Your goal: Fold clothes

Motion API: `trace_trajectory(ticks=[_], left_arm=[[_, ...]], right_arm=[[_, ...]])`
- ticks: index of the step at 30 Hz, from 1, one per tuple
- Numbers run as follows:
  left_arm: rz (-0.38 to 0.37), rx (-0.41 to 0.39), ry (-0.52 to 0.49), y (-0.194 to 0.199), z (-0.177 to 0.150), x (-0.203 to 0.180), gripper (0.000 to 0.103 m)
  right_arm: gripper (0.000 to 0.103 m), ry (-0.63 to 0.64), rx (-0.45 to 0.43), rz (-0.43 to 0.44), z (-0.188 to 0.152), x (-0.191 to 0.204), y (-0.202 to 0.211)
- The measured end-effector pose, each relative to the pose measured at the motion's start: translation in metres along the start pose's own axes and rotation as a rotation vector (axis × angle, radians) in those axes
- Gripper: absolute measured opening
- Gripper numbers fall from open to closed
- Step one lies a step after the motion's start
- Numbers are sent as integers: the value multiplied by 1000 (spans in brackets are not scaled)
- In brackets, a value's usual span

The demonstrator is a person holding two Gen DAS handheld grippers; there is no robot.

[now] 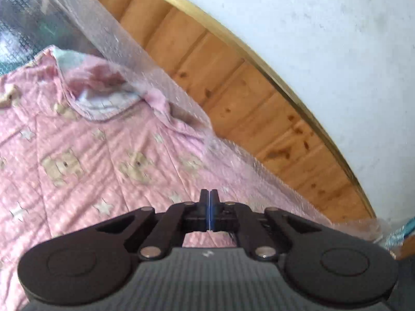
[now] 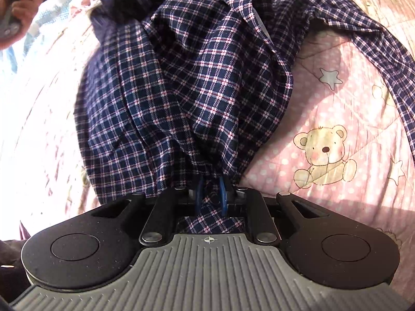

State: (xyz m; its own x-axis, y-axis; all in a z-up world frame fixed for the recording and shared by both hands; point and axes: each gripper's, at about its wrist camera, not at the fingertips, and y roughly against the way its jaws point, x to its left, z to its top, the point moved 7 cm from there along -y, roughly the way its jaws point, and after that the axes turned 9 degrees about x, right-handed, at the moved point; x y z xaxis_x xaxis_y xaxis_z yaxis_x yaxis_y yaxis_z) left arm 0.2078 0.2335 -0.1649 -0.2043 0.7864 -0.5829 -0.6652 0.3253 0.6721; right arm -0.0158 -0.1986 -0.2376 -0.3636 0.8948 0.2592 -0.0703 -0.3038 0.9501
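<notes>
Pinching a gathered bunch of the plaid shirt (image 2: 181,83) between its blue pads, the right tool (image 2: 210,197) is nearly closed on the cloth, and the shirt fans out in a crumpled heap on the pink bear-print quilt (image 2: 337,108) beyond it, probably held this way so it can be dragged or shaken flat before any fold. Only the right wrist view shows the shirt and a hand (image 2: 18,7) beyond its far left edge. The left wrist view shows none of the shirt, only the left tool (image 1: 209,199) with its fingers pressed together on nothing (idle, I judge) above the quilt, a wooden bed frame (image 1: 233,83) at the quilt's far side.
</notes>
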Motion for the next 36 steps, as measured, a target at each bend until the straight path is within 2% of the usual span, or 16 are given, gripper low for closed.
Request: trace_trajectory(ticks=[1, 3, 5, 7, 9, 11, 13, 16, 19, 21, 24, 26, 27, 30, 34, 36], left_arm=[[12, -21, 10, 8, 9, 5, 1], [10, 24, 10, 7, 10, 5, 3], [5, 145, -26, -11, -18, 0, 13], [5, 270, -27, -31, -58, 0, 34], [-31, 334, 73, -48, -90, 6, 37], [-78, 369, 201, -63, -112, 15, 37], [-94, 340, 341, -75, -111, 28, 36], [-149, 307, 488, -90, -98, 38, 7], [-136, 262, 388, -86, -75, 21, 3], [-116, 179, 214, -60, -56, -6, 3], [-113, -28, -125, 11, -29, -60, 3], [-37, -214, -279, 63, -18, -71, 3], [77, -313, -270, 81, -11, -56, 3], [411, -285, 42, 85, 2, 53, 4], [502, -103, 347, 82, -33, 154, 8], [500, -61, 423, 85, -49, 174, 12]], right_arm=[[16, 7, 0, 3, 0, 0, 1], [17, 17, 3, 12, 0, -1, 2], [18, 18, 24, 12, 1, -8, 3], [23, 15, 37, 6, 4, -16, 8], [23, 35, -40, 22, 24, -13, 37], [32, 68, -116, 42, 47, -7, 65], [42, 106, -144, 6, 72, -2, 72], [42, 127, -133, -52, 95, -5, 63], [42, 98, -124, -91, 90, -26, 61], [43, 57, -128, -118, 88, -49, 56], [50, -29, -139, -181, 90, -88, 46], [54, -75, -132, -230, 90, -115, 39], [55, -92, -129, -266, 90, -128, 35], [58, -142, -124, -353, 84, -168, 36], [62, -196, -119, -351, 78, -201, 38], [66, -187, -128, -343, 79, -207, 39]])
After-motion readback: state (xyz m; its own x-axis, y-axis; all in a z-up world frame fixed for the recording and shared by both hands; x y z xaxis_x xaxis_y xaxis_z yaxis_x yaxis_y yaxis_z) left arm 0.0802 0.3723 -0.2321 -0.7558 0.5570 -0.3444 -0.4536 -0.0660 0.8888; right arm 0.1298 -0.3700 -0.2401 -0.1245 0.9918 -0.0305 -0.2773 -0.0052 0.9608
